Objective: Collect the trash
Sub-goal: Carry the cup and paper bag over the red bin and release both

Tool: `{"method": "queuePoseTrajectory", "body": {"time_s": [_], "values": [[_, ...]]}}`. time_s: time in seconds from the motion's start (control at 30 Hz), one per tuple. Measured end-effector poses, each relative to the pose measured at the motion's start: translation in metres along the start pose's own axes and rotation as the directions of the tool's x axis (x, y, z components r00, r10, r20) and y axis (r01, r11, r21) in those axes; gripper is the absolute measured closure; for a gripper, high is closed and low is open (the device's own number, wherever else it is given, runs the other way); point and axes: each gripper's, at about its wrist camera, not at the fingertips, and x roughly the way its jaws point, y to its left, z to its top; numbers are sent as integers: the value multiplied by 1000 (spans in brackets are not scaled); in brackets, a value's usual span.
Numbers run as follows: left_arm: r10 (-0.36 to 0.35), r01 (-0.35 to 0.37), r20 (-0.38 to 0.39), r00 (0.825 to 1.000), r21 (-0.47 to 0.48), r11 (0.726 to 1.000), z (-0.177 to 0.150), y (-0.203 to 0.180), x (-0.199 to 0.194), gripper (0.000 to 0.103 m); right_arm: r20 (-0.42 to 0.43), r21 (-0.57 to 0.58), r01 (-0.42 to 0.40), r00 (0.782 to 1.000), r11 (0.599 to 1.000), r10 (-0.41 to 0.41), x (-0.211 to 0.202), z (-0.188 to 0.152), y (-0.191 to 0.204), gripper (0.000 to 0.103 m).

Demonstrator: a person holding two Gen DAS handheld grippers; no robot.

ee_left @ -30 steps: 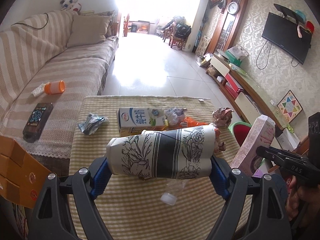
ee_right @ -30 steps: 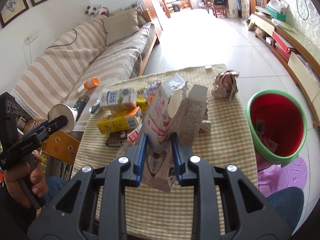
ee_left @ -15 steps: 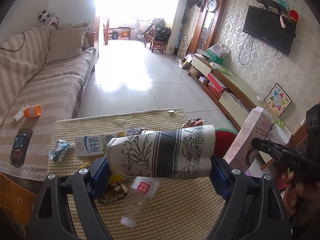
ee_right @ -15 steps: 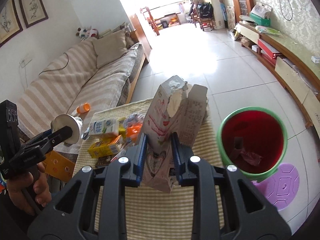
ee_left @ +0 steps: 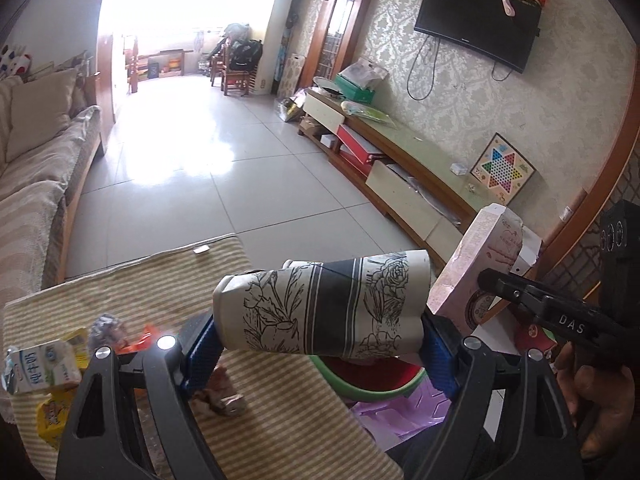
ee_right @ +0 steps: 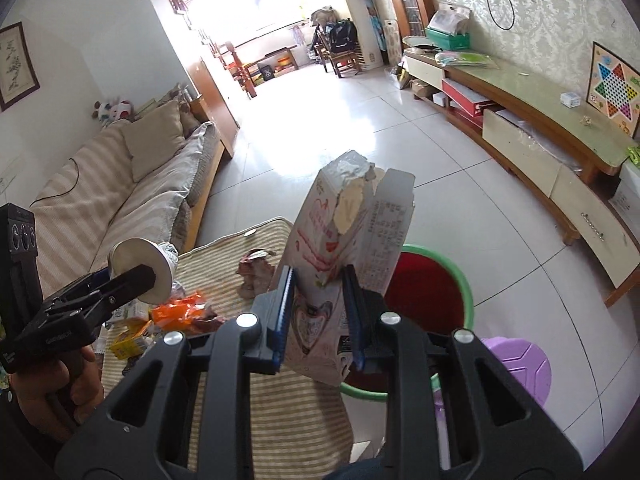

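My left gripper [ee_left: 320, 336] is shut on a paper cup [ee_left: 320, 308] printed with black flowers, held sideways above the table's right edge and the bin's rim [ee_left: 360, 380]. My right gripper [ee_right: 316, 312] is shut on a torn pink carton [ee_right: 340, 240], held upright over the near edge of the green bin with a red inside [ee_right: 424, 280]. The carton also shows in the left wrist view [ee_left: 476, 264], right of the cup. The cup's end shows in the right wrist view [ee_right: 140, 268].
The striped tablecloth [ee_left: 280, 408] carries a white milk carton [ee_left: 40, 368], a yellow box [ee_left: 52, 416], an orange wrapper [ee_right: 180, 308] and crumpled wrappers [ee_right: 252, 272]. A purple stool [ee_right: 516, 364] stands by the bin. Sofa at left, low TV cabinet [ee_right: 540, 136] at right.
Both grippers have moved right with their loads, from over the table's trash pile to the bin at the table's right edge. Both grips are unchanged.
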Motion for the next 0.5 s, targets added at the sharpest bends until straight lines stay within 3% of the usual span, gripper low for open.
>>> {"method": "queuePoseTrajectory", "body": {"time_s": [0.27, 0.5], "values": [[-63, 67, -68, 996, 64, 996, 5, -44, 62, 24, -17, 11, 50, 999, 999, -50, 21, 6, -49, 78], [-84, 92, -109, 990, 72, 993, 2, -51, 86, 24, -29, 16, 52, 998, 998, -52, 37, 8, -66, 78]]}}
